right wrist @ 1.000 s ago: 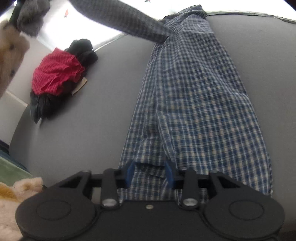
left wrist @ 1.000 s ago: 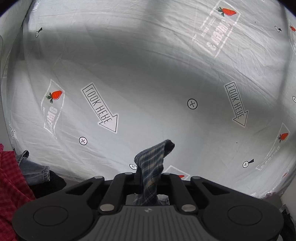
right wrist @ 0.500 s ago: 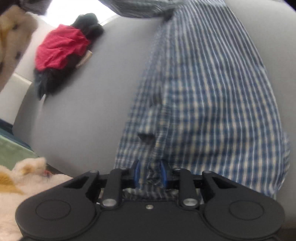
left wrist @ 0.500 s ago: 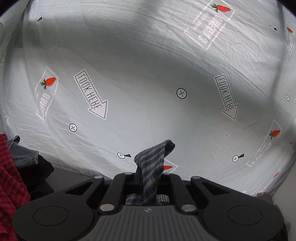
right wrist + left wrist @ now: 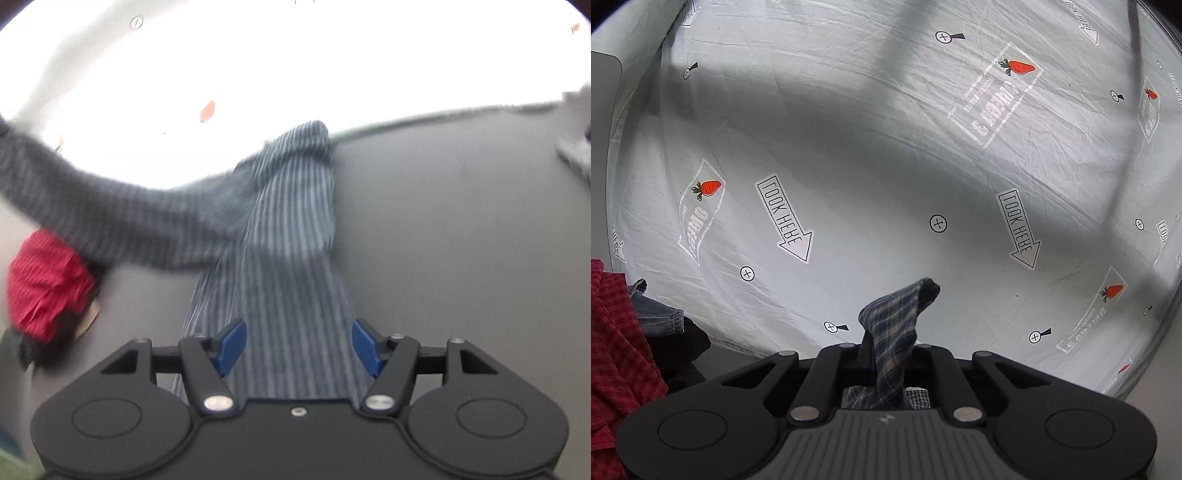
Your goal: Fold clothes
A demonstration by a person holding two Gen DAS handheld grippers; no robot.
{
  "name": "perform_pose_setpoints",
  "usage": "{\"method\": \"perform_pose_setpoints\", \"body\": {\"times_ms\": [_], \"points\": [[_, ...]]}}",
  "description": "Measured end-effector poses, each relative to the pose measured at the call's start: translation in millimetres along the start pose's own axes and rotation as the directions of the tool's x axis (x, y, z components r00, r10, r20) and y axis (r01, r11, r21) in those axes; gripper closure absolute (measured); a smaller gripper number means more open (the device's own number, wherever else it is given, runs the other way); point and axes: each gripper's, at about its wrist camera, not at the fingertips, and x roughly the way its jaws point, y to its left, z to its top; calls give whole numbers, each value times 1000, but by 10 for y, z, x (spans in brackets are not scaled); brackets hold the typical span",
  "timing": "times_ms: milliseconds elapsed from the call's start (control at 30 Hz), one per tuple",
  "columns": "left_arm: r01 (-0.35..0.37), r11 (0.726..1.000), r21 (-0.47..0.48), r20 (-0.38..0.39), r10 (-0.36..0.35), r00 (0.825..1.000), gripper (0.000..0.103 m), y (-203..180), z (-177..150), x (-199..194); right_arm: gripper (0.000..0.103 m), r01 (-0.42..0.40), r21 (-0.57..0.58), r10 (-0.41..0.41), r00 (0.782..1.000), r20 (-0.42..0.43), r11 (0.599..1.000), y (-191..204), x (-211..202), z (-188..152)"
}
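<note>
A blue plaid shirt (image 5: pixel 288 258) lies lengthwise on the grey table (image 5: pixel 461 240), blurred by motion. One part of it stretches off to the upper left (image 5: pixel 92 221). My right gripper (image 5: pixel 297 343) hovers over the shirt's near part. Its jaws are opening, and the blue pads (image 5: pixel 231 345) stand wide apart without pressing the cloth. In the left wrist view, my left gripper (image 5: pixel 886 350) is shut on a corner of the plaid shirt (image 5: pixel 897 321). The corner pokes up between the fingers.
A pile of red checked clothes (image 5: pixel 44 284) over dark garments sits at the table's left; it shows in the left wrist view too (image 5: pixel 613 350), with jeans (image 5: pixel 653 314). A white printed sheet (image 5: pixel 886 166) hangs behind. A pale object (image 5: pixel 576 147) lies at the far right.
My right gripper let go of the shirt's hem and its pads spread wide, while the hand swept quickly across the shirt. The left gripper kept its grip and shifted slightly.
</note>
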Motion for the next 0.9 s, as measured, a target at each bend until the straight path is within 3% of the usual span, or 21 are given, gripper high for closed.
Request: {"method": "perform_pose_setpoints", "body": {"times_ms": [333, 500, 567, 600, 633, 800, 900], "points": [[-83, 994, -64, -73, 78, 994, 93, 397, -383, 267, 39, 72, -130, -59, 993, 102, 989, 521, 1487, 1117], [-120, 984, -131, -130, 103, 986, 93, 698, -488, 434, 38, 123, -66, -122, 992, 30, 990, 463, 2217, 1444], [-134, 981, -139, -140, 114, 984, 93, 786, -501, 487, 48, 133, -60, -133, 991, -7, 989, 431, 2406, 1473], [-145, 980, -137, -142, 125, 982, 93, 818, -496, 519, 79, 141, -81, -142, 990, -15, 987, 427, 2443, 1455], [-153, 979, -134, -141, 134, 981, 93, 841, -486, 540, 99, 150, -106, -153, 988, -21, 983, 425, 2469, 1434], [-183, 975, -127, -138, 165, 977, 93, 935, -448, 638, 101, 188, -109, -179, 980, 85, 976, 280, 2217, 1514], [-206, 971, -120, -152, 187, 970, 93, 955, -483, 719, 101, 259, -118, -252, 965, 74, 959, 132, 2293, 1608]]}}
